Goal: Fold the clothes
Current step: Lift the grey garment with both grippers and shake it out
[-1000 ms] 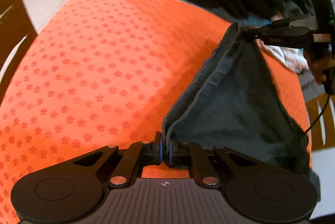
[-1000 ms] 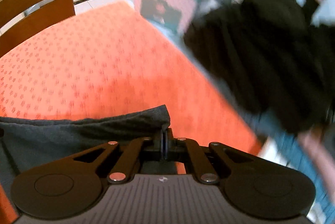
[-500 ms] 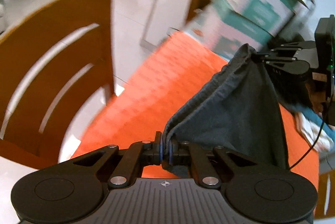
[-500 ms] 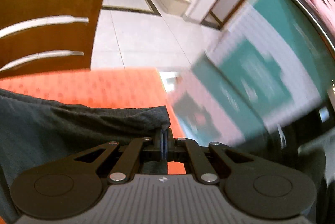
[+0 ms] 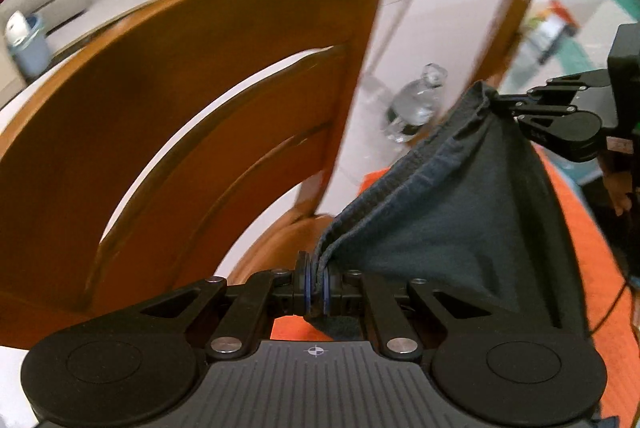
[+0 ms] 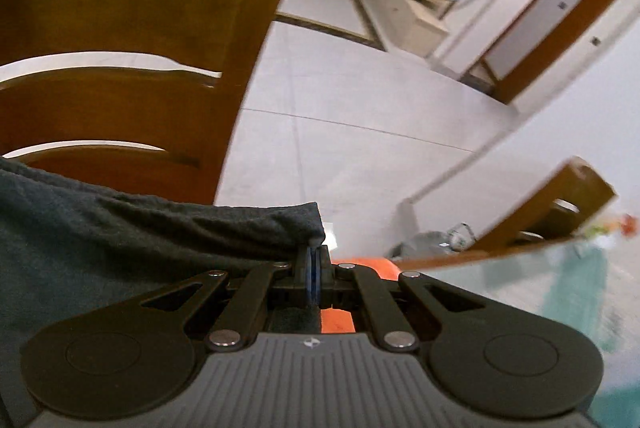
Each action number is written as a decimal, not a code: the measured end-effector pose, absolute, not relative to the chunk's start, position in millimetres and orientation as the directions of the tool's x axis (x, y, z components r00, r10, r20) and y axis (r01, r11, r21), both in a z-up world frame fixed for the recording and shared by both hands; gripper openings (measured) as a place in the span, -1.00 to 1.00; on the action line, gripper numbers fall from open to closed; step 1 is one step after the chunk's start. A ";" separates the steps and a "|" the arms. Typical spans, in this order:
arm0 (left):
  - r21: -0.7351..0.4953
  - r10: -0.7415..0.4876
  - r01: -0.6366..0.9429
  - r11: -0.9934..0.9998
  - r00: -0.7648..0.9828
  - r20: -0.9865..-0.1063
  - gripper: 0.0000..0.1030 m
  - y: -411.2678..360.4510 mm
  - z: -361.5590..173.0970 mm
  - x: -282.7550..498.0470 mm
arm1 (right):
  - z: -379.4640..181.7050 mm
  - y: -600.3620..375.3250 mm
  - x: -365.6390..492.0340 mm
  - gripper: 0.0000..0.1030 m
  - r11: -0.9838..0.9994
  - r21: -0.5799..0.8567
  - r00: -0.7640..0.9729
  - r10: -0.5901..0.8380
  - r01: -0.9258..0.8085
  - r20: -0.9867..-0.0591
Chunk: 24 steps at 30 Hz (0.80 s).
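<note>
Both tongs were clamped on the same dark grey garment [image 5: 448, 220]: the left tongs [image 5: 316, 286] pinched one corner of its hemmed edge between closed jaws, and the right tongs [image 6: 314, 278] pinched another corner in the same way. In the left wrist view the right tongs [image 5: 500, 102] showed ahead and to the right of the left pair, with the hem stretched in a sagging line between the two grips and the rest of the cloth hanging down below them.

Under the tongs lay the orange cloth of the bench [image 5: 576, 228], of which only an end strip showed; a wooden chair [image 5: 192, 116] stood beyond the left tongs and a clear bottle [image 5: 416, 104] on the floor further off.

As for progress, the garment looked lifted and spread by two corners, clear of the bench, with no fold yet visible in it. Judging from this, the folding itself was still ahead: laying the cloth flat on the bench, then doubling it over and tidying it.
</note>
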State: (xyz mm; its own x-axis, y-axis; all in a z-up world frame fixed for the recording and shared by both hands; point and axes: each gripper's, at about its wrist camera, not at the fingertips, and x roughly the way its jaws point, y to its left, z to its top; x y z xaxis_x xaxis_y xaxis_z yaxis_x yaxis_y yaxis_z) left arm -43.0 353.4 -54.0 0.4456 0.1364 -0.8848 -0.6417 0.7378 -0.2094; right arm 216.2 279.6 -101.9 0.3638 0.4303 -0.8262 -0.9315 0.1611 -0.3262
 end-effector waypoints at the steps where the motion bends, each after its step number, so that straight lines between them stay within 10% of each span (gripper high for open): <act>1: -0.203 0.139 -0.651 0.731 0.433 -0.891 -0.84 355.7 -58.0 -43.1 | -106.8 284.2 216.1 -0.97 0.154 -0.316 0.352 0.432 -0.936 -0.830; 14: -0.109 0.244 -0.734 0.670 0.357 -0.902 -0.83 373.7 -61.7 -48.7 | -116.6 312.6 218.5 -0.96 0.136 -0.253 0.287 0.490 -0.958 -0.823; 21: -0.101 0.236 -0.742 0.663 0.335 -0.912 -0.06 366.3 -59.1 -54.1 | -112.4 304.1 224.5 -0.80 0.148 -0.200 0.245 0.433 -0.969 -0.868; 24: -0.118 0.225 -0.734 0.669 0.351 -0.909 -0.04 357.5 -54.6 -59.2 | -99.5 283.8 227.8 -0.77 0.192 -0.150 0.220 0.430 -0.970 -0.875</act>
State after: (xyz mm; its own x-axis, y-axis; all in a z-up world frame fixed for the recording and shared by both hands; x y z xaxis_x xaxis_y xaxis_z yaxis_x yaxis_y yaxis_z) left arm -59.2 357.5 -54.6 0.3512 0.2249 -0.9089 -0.7337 0.6692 -0.1179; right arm 227.8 283.8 -99.5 0.2203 0.4302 -0.8754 -0.9699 0.1924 -0.1495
